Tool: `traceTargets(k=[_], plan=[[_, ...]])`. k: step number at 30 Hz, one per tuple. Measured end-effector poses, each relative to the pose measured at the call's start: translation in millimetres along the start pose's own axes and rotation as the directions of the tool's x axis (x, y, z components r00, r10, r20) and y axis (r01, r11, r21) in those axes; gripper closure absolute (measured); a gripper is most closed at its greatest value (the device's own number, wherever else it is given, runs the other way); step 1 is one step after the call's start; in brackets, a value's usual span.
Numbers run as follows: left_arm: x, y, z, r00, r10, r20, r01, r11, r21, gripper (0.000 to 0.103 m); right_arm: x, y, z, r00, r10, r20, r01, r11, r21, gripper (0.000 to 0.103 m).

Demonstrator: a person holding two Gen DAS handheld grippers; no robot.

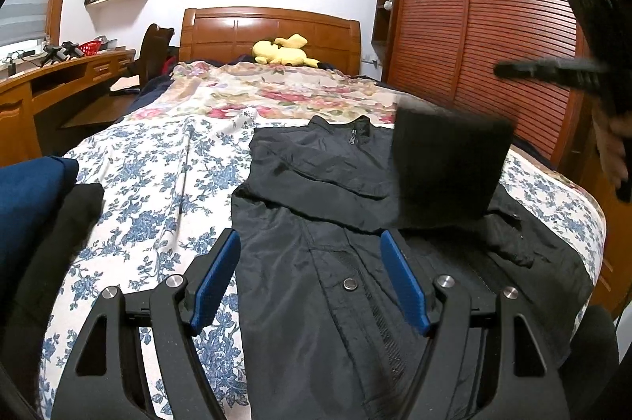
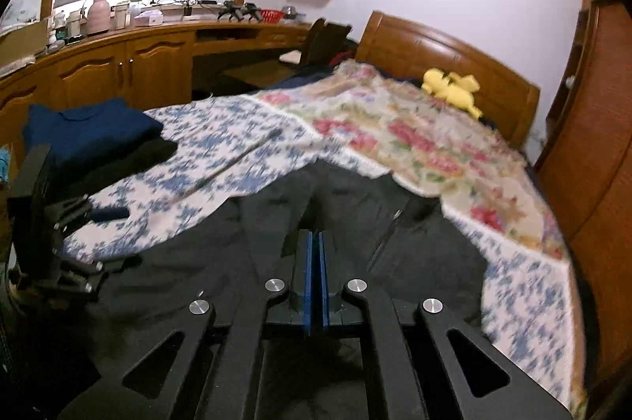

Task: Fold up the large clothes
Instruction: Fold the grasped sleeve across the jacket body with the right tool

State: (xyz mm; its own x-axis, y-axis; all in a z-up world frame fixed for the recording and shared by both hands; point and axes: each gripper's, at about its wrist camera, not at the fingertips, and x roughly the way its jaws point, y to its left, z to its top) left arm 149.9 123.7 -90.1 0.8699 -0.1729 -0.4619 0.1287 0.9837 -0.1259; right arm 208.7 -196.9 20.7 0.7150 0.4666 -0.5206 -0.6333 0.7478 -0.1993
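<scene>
Home bedroom: bed (image 1: 166, 159) (floral bedding), wardrobe (image 1: 486, 25), desk (image 2: 158, 48).

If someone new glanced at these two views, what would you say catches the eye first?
First, the black jacket spread over the near end of the bed, one sleeve folded across its chest. The left gripper hovers wide open over the jacket's hem, while the right gripper is shut above the dark cloth. Farther back, a yellow plush toy lies by the wooden headboard.

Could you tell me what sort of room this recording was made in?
A home bedroom, most likely: a bed with a wooden headboard, a louvred wooden wardrobe beside it, and a desk under the window.
</scene>
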Motion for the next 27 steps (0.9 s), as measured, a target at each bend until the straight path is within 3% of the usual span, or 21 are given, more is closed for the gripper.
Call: traceTargets(k=[5,15,25,27], plan=[[2,-3,1,1.000,-0.004,0.000,0.004,1.000,0.005,0.029,0,1,-34,0.998,0.033,-0.055,-0.033,0.999,-0.003,0.101],[15,-19,-1,1.000,-0.007,-0.030,0.008,1.000,0.029,0.029,31,4,-35,0.993,0.062,-0.097,-0.055,0.996,0.065,0.101],[40,-48,-4,0.995,-0.039,-0.092,0.045,0.997,0.061,0.029,53,-3,-79,0.992,0.039,-0.122,-0.014,0.980,0.200,0.101],[47,-53,-6,0.993,-0.040,-0.111,0.048,0.996,0.069,0.035,58,-3,-85,0.992,0.032,-0.126,-0.004,0.976,0.218,0.101]])
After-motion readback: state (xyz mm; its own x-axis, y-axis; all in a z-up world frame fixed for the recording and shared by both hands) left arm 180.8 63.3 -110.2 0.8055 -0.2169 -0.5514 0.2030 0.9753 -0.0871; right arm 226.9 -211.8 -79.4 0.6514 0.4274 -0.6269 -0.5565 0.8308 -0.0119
